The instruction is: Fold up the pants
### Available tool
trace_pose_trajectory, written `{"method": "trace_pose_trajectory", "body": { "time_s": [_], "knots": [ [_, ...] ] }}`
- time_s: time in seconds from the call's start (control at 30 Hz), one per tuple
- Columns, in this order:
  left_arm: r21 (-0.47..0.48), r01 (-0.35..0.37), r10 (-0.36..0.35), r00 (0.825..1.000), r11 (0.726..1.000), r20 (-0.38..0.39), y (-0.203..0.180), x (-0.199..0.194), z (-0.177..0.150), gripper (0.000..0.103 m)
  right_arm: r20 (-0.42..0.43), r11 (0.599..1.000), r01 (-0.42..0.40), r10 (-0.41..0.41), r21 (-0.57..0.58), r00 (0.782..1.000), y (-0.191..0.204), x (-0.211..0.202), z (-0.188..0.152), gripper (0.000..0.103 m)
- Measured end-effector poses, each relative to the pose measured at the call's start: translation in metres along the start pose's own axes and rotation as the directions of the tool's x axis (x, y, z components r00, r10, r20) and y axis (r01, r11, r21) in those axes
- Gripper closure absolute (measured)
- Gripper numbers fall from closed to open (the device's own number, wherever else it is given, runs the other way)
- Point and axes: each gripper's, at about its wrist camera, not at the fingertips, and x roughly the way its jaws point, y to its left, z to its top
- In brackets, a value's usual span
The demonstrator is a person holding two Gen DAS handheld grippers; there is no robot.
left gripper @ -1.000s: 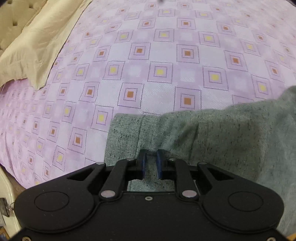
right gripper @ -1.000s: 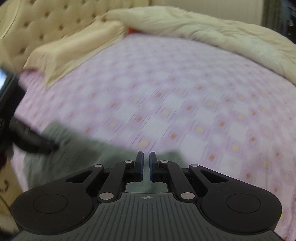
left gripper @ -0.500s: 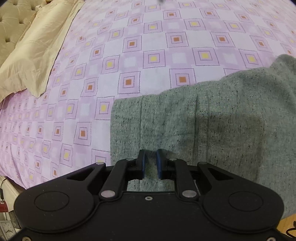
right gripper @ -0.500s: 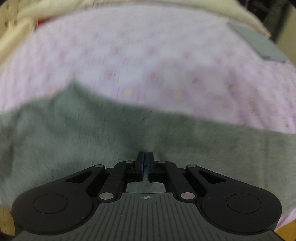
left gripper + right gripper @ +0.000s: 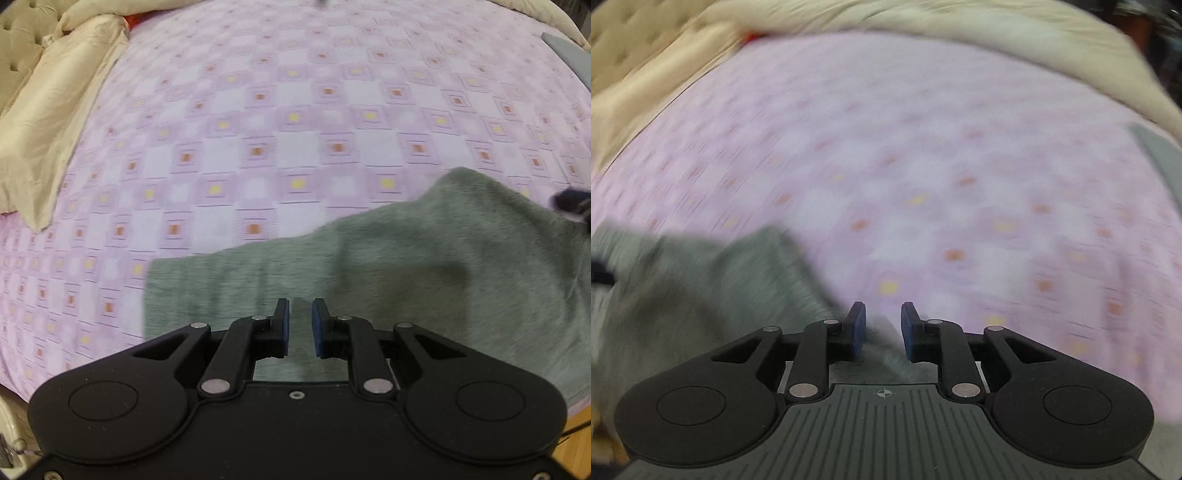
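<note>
The grey-green pants (image 5: 424,273) lie folded on the near part of the bed, with a raised corner at the right. My left gripper (image 5: 300,328) hovers over their near left part, jaws slightly apart, holding nothing. In the blurred right wrist view the pants (image 5: 701,288) lie to the left. My right gripper (image 5: 882,328) is open over their right edge and holds nothing. The right gripper's tip shows in the left wrist view (image 5: 572,206) at the right edge.
The bed has a pink and lilac checked sheet (image 5: 295,129). A cream pillow (image 5: 48,122) lies at the left by the tufted headboard. A cream duvet (image 5: 997,48) is bunched along the far side. A grey folded item (image 5: 569,55) lies far right.
My right gripper was shut on the pants half a second ago and has opened and let them go. Both cameras have pulled back and tilted up; the pants lie lower in view.
</note>
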Motion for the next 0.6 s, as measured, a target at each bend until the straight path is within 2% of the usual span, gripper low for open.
{"method": "trace_pose_trajectory", "body": {
  "time_s": [0.1,0.2,0.33,0.5,0.6],
  "knots": [
    [-0.029,-0.020,0.020,0.999,0.999,-0.032,-0.018,0.006,0.005,0.078,-0.028,0.991,-0.062,0.059,-0.121,0.998,0.013,0.003,-0.012,0.082],
    [-0.078,0.005,-0.010,0.998,0.997,-0.062,-0.032,0.008,0.015,0.078,-0.024,0.978,-0.093,0.090,-0.187,0.996,0.015,0.003,-0.018,0.081],
    [-0.110,-0.016,0.005,0.995,0.994,-0.100,-0.050,0.020,0.025,0.078,-0.023,0.965,-0.133,0.131,-0.227,0.991,0.005,0.009,-0.002,0.075],
    [-0.144,-0.086,0.057,0.980,0.986,-0.191,-0.058,0.050,0.020,0.078,-0.049,0.938,-0.244,0.240,-0.245,0.970,0.001,0.022,0.022,0.074],
    [-0.149,-0.098,0.069,0.980,0.984,-0.189,-0.058,0.054,0.012,0.078,-0.078,0.915,-0.295,0.285,-0.276,0.955,0.003,0.031,0.033,0.074]
  ]
}}
